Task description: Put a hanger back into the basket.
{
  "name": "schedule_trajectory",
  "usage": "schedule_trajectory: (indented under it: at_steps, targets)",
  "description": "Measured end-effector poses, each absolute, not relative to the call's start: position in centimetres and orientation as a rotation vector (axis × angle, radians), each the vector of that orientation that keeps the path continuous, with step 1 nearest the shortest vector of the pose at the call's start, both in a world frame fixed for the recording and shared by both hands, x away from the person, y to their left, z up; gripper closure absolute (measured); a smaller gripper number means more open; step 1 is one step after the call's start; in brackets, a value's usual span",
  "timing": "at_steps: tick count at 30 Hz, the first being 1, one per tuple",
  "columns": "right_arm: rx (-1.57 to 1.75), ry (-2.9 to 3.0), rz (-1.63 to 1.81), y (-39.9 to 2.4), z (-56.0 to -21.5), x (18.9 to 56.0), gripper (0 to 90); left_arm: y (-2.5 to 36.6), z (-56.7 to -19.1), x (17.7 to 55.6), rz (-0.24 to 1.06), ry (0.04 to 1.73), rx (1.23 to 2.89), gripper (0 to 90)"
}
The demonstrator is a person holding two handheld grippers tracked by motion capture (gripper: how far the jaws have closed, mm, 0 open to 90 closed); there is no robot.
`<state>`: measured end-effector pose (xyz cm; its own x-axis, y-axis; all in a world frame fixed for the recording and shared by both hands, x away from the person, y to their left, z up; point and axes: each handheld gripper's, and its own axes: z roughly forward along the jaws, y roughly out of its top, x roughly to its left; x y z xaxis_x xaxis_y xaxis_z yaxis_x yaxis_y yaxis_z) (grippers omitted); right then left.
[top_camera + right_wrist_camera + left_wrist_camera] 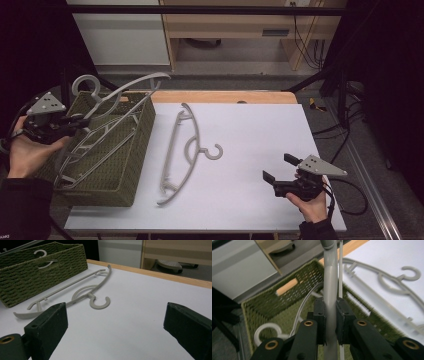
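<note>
Already the left gripper [82, 119] clamps one grey hanger [107, 102] over the green wicker basket [127, 165]; a second hanger [182, 150], at three o'clock of the basket, awaits the wide-open, empty right gripper [277, 167].

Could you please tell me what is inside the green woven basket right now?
A grey hanger sits partly inside the green woven basket, tilted, its upper arm and hook above the rim, clamped by the left gripper. A second hanger seems to lie beneath; the basket floor is mostly hidden.

Overhead camera faces forward; both close gripper cameras share the basket [131, 150], somewhat blurred.
</note>
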<state>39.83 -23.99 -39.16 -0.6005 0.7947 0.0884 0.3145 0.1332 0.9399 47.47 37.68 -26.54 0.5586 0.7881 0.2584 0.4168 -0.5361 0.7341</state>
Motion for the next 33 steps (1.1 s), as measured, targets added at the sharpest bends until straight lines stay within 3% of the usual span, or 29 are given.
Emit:
schedule_trajectory:
  at_steps: [15, 33]
  targets:
    - [1.07, 1.979, 1.47, -23.9, -39.2, 39.9, 5.5, 41.2, -29.6, 48.1, 0.781, 1.114, 2.187, 80.3]
    - [1.075, 1.997, 1.463, -23.6, -39.4, 40.0, 5.3, 42.6, -32.1, 48.1, 0.734, 1.154, 2.249, 80.2]
